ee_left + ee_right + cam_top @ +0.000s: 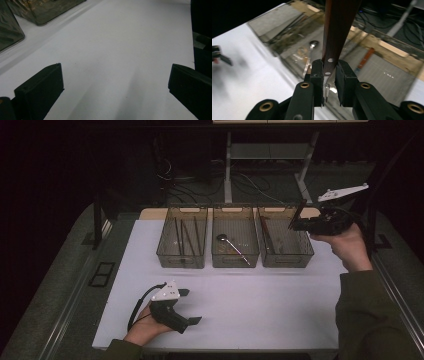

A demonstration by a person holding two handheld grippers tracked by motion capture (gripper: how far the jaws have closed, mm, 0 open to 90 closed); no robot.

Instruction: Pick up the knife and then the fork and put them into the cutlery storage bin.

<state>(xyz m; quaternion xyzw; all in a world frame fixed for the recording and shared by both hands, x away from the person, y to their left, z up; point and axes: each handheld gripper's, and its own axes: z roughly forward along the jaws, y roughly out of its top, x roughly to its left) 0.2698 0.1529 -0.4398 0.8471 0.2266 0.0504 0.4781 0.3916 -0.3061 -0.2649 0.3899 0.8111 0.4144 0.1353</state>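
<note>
R gripper [329,75] jaws pinch a wood-handled utensil [337,30] near its riveted end, upper right of high view over right bin [285,257]; looks stiff, light, prob slick. L gripper [115,85] jaws wide, empty, low on worktop [250,300]

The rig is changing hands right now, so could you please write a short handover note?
Left hand-held gripper: open, low over the white table, holding nothing.
Right hand-held gripper: shut on a wooden-handled utensil, held above the right bin.
Left bin: several dark sticks. Middle bin: a metal spoon.
Done: utensils appear sorted by bin.
Left: probably lower the held utensil into the right bin.
</note>
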